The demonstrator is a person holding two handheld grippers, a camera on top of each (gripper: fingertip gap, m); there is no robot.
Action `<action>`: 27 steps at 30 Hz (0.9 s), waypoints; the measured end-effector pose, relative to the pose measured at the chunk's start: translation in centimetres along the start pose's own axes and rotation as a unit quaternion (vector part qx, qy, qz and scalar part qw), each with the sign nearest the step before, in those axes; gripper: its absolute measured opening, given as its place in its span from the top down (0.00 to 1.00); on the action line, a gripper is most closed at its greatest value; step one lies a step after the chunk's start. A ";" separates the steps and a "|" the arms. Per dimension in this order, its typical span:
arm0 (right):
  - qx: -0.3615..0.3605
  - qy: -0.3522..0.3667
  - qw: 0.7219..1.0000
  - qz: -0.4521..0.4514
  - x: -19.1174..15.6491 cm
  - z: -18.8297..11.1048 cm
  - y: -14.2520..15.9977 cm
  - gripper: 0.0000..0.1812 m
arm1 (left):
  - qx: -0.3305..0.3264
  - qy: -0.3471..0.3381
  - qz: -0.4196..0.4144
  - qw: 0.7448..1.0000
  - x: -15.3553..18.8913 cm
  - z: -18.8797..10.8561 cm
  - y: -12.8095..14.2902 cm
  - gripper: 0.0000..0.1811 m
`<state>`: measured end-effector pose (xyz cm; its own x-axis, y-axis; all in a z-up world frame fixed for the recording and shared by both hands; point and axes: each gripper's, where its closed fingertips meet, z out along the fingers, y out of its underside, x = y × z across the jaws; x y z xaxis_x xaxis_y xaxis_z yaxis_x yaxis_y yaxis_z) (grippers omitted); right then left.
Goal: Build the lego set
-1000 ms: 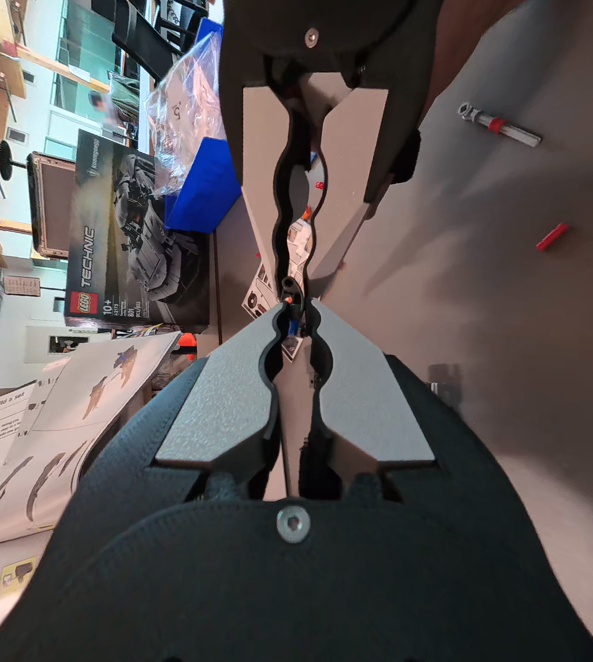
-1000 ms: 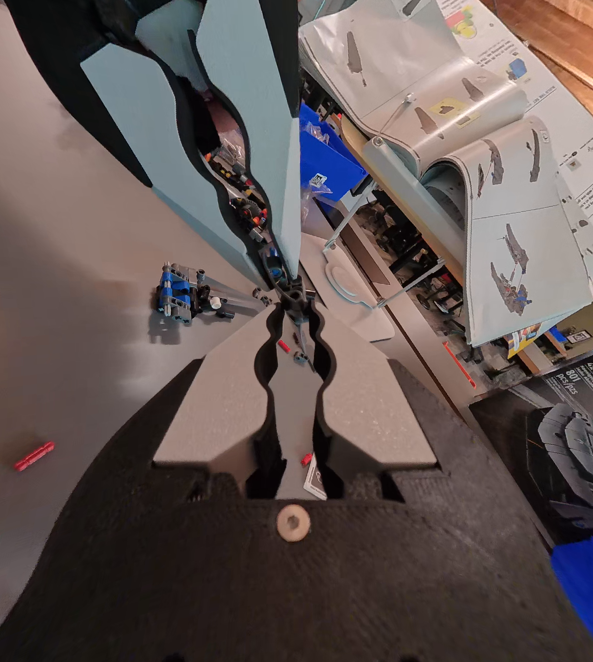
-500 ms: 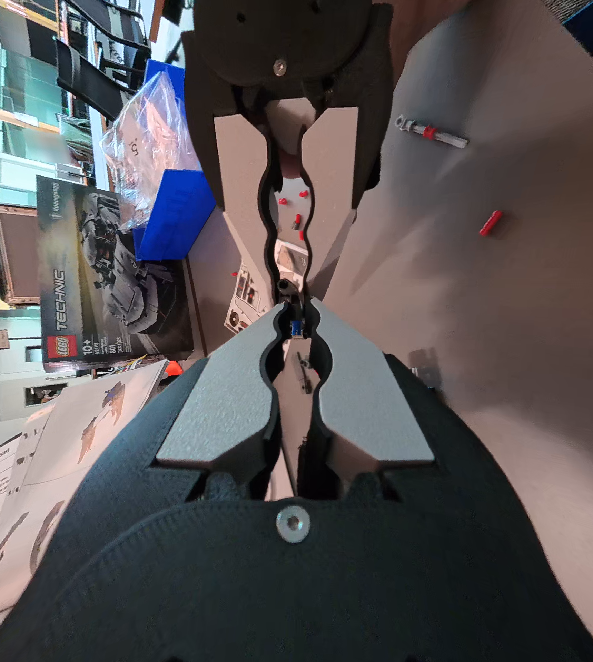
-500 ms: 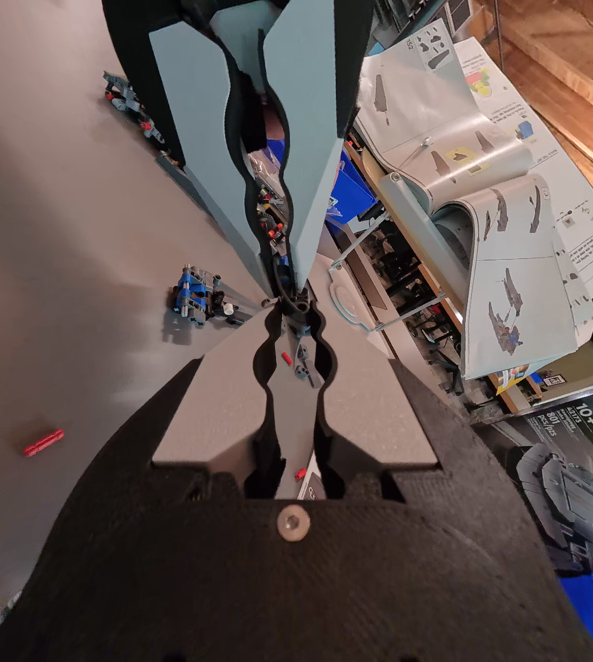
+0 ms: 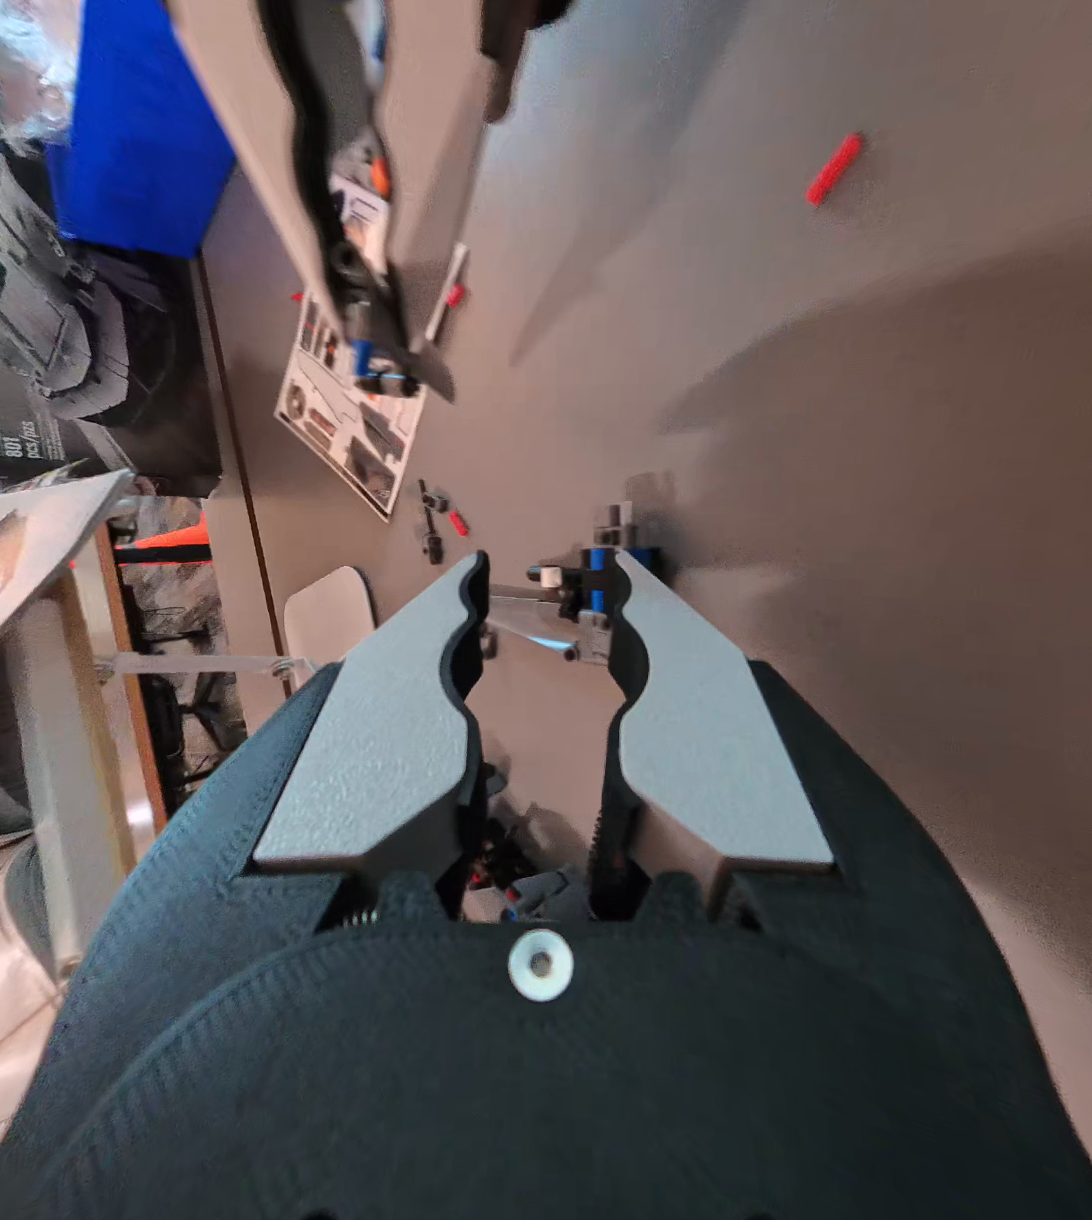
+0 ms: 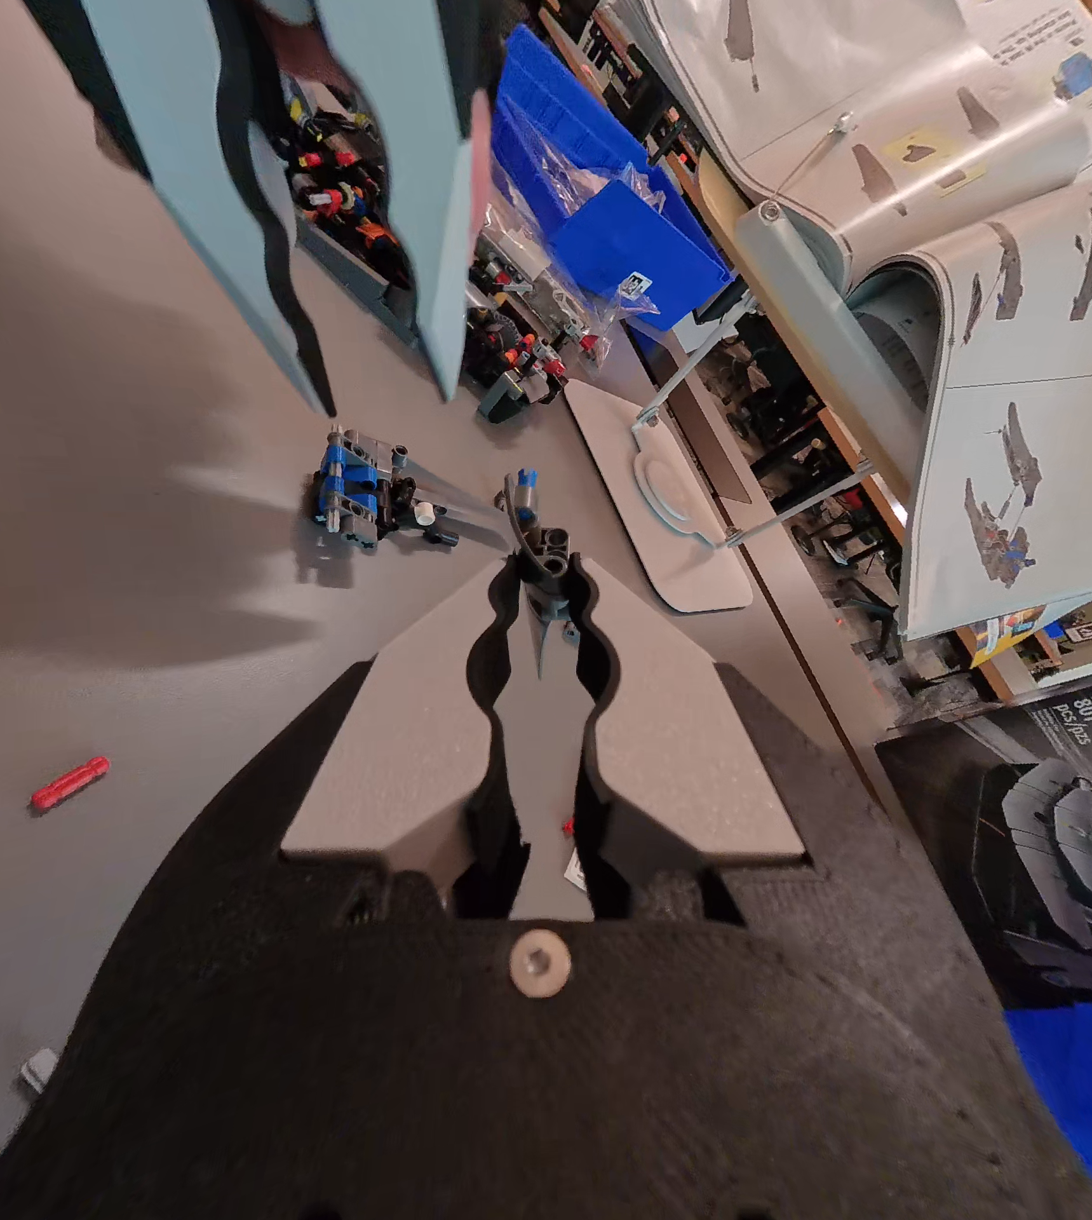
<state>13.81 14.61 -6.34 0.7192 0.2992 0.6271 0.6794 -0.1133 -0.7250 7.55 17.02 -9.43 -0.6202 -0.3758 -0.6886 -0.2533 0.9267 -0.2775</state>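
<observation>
Right wrist view: right gripper (image 6: pixel 546 568) clamps a dark curved piece (image 6: pixel 540 548) with a blue pin at its far tip. Left gripper (image 5: pixel 546 581) is spread, empty, lined up toward the blue-grey subassembly (image 6: pixel 358 495) on the table (image 6: pixel 101 297). Step, as judged: joining piece to subassembly. Next: left steadies the subassembly, right aligns the pin.

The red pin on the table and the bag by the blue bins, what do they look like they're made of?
Red pin: probably hard moulded plastic, uniformly red, with a slight sheen. Bag: thin clear plastic film, see-through, crinkled, with glints.
</observation>
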 end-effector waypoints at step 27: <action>-0.001 -0.026 1.000 -0.005 -1.0 0.2 0.2 0.93 | 0.018 -0.003 -0.057 0.998 2.3 2.3 1.7 0.98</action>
<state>13.18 14.51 -7.15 0.7037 0.3498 0.6184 0.6869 -0.1128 -0.7179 7.37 17.76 -13.03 -0.5849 -0.4792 -0.6545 -0.2952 0.8773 -0.3785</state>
